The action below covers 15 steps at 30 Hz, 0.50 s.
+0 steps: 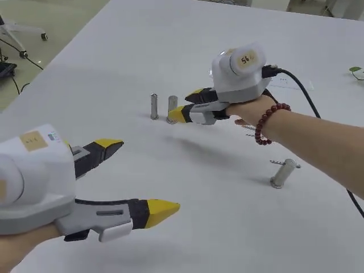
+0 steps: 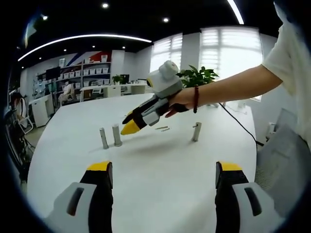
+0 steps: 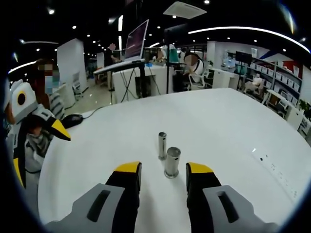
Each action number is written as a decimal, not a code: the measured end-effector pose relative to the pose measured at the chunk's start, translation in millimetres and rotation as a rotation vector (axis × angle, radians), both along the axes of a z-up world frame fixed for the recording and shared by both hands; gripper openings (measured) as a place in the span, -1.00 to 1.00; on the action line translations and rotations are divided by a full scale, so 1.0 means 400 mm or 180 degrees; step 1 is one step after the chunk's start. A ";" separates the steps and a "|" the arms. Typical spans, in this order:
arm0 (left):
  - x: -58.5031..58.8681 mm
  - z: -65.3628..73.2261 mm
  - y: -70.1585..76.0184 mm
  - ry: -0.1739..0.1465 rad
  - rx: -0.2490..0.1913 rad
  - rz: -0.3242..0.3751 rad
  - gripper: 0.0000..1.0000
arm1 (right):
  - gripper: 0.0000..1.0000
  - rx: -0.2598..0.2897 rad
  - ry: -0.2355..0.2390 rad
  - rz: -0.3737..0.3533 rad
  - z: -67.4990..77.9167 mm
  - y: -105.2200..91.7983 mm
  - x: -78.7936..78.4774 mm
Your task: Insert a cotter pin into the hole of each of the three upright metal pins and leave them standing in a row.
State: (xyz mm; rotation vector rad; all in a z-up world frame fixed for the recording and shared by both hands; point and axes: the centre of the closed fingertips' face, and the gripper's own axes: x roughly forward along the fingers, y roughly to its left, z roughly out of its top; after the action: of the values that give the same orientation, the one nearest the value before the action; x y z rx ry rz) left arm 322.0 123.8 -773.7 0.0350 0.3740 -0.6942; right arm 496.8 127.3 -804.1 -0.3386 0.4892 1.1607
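Two bare upright metal pins stand close together, one [image 1: 154,106] left of the other [image 1: 172,108]. My right gripper [image 1: 185,104] is open, its yellow fingertips on either side of the nearer pin [image 3: 172,161], with the second pin [image 3: 162,145] just behind; nothing is gripped. A third pin [image 1: 282,173] stands apart to the right with a cotter pin [image 1: 278,163] through its top. Loose cotter pins [image 1: 248,128] lie by the right wrist. My left gripper [image 1: 136,176] hovers open and empty at the near left, facing the pins [image 2: 117,135] and the right gripper [image 2: 146,114].
The white table [image 1: 187,182] stretches wide around the pins. A black cable [image 1: 304,91] runs from the right gripper past a white power strip [image 1: 287,83] at the back right. A person's forearm with a red bead bracelet [image 1: 267,122] reaches in from the right.
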 end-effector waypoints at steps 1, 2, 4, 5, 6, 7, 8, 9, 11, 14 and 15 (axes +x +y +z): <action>-0.001 -0.001 0.003 0.0004 0.0007 0.0007 0.75 | -0.30 0.0014 -0.0011 -0.0012 0.000 0.004 0.004; -0.001 -0.002 0.005 0.0006 0.0015 0.0012 0.75 | -0.35 0.0030 -0.0028 -0.0023 0.000 0.007 0.008; -0.003 -0.004 0.012 0.0007 0.0038 0.0029 0.75 | -0.38 0.0074 -0.0025 -0.0064 -0.002 0.016 0.018; -0.003 -0.005 0.014 0.0004 0.0041 0.0036 0.74 | -0.39 0.0084 -0.0015 -0.0085 -0.005 0.020 0.022; -0.003 -0.005 0.018 0.0000 0.0041 0.0049 0.74 | -0.39 0.0096 -0.0005 -0.0095 -0.007 0.023 0.024; -0.002 -0.005 0.020 0.0000 0.0039 0.0060 0.73 | -0.40 0.0105 -0.0005 -0.0106 -0.010 0.026 0.027; -0.002 -0.006 0.023 0.0004 0.0035 0.0075 0.73 | -0.43 0.0117 -0.0006 -0.0120 -0.011 0.029 0.029; -0.002 -0.007 0.024 0.0007 0.0040 0.0080 0.72 | -0.46 0.0129 -0.0008 -0.0114 -0.016 0.035 0.033; -0.001 -0.008 0.029 0.0003 0.0056 0.0091 0.71 | -0.48 0.0149 -0.0015 -0.0115 -0.021 0.045 0.039; -0.002 -0.009 0.032 0.0007 0.0058 0.0097 0.71 | -0.49 0.0145 -0.0034 -0.0144 -0.027 0.055 0.046; -0.003 -0.010 0.034 0.0007 0.0061 0.0101 0.70 | -0.49 0.0148 -0.0033 -0.0155 -0.029 0.059 0.047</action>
State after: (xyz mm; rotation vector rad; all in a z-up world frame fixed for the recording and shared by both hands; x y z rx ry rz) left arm 320.9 137.2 -777.6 0.0464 0.3826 -0.6594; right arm 515.7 150.7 -815.7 -0.2910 0.4583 1.1208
